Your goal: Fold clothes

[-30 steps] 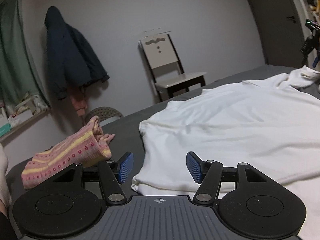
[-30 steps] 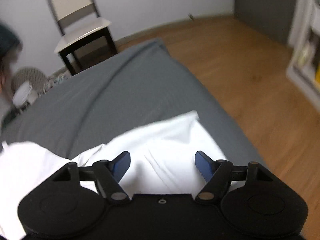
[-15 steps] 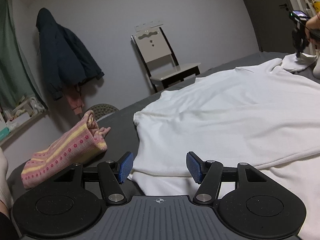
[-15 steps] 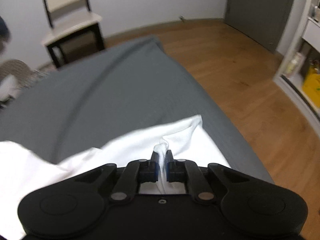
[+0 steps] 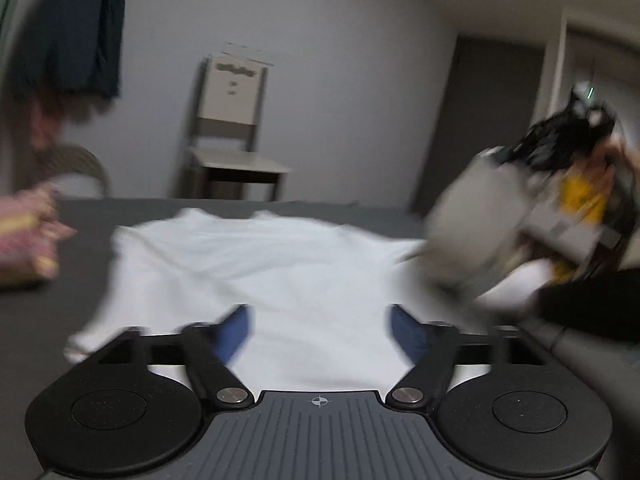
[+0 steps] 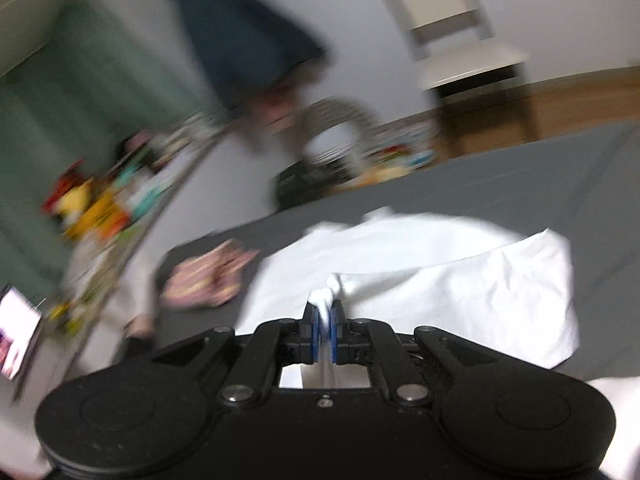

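A white shirt [image 5: 256,264] lies spread on the grey bed [image 5: 88,216]. My left gripper [image 5: 320,330] hovers open over its near part, blue pads wide apart with nothing between them. My right gripper [image 6: 325,320] is shut on a bunched fold of the white shirt [image 6: 460,280], lifting that sleeve end over the rest of the garment. In the left wrist view the right gripper [image 5: 560,184] appears blurred at the right, raised above the bed with white cloth hanging from it.
A folded pink striped garment [image 5: 24,240] lies at the bed's left side, also in the right view as a pink garment [image 6: 208,276]. A chair [image 5: 232,136] stands by the wall. A dark jacket [image 5: 76,28] hangs at upper left. Cluttered shelves [image 6: 100,208] are at the left.
My right gripper, shut on the shirt's sleeve end, has swung up and leftward carrying the cloth. My left gripper has turned to face across the shirt and stays open.
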A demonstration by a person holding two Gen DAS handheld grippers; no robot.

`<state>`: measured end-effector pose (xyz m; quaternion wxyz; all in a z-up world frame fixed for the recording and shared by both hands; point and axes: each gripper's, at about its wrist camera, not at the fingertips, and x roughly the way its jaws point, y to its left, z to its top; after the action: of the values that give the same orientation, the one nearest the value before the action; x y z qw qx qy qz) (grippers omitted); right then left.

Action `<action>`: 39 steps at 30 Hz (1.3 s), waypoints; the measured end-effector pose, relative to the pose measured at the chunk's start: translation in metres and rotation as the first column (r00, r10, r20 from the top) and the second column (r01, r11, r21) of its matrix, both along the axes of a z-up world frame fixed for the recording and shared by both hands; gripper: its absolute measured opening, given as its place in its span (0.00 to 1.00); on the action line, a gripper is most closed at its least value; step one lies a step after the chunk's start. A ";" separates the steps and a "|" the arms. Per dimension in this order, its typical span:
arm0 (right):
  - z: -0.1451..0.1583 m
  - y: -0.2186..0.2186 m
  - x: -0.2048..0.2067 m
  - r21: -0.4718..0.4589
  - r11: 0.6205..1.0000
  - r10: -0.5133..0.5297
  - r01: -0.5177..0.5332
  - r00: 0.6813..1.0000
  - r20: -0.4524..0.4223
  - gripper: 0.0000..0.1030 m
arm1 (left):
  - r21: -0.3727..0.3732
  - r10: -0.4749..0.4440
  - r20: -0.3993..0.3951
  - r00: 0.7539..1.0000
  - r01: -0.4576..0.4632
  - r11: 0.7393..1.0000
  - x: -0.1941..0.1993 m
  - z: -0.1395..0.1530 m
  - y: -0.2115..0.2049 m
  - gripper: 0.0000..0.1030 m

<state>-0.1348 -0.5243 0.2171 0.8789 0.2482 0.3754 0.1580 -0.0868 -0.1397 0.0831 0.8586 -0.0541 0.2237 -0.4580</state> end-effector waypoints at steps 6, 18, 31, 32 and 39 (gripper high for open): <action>-0.021 0.095 0.016 -0.017 0.974 0.225 -0.227 0.971 -0.079 0.06 | -0.168 -0.089 -0.055 0.995 0.079 0.983 -0.035 0.023 -0.016 0.99; -0.061 0.174 -0.005 -0.102 0.882 0.426 -0.460 0.872 -0.241 0.06 | -0.182 -0.118 -0.180 0.977 0.085 0.980 -0.058 -0.017 -0.031 0.99; -0.097 0.167 0.018 0.052 0.897 0.429 -0.440 0.832 -0.352 0.33 | -0.089 -0.032 -0.266 0.963 0.008 0.996 -0.044 -0.053 -0.062 0.85; -0.094 0.160 0.023 0.055 0.909 0.406 -0.413 0.848 -0.340 0.34 | -0.086 -0.028 -0.281 0.959 0.003 0.996 -0.041 -0.056 -0.064 0.78; -0.087 0.091 0.069 -0.152 0.984 0.042 -0.089 0.957 -0.287 0.54 | -0.035 0.021 -0.361 0.932 -0.036 0.999 -0.035 -0.076 -0.062 0.41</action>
<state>-0.0662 -0.4335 0.1304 0.8279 0.1830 0.5167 0.1188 -0.1221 -0.2016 0.0072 0.8083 -0.1577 0.3672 -0.4324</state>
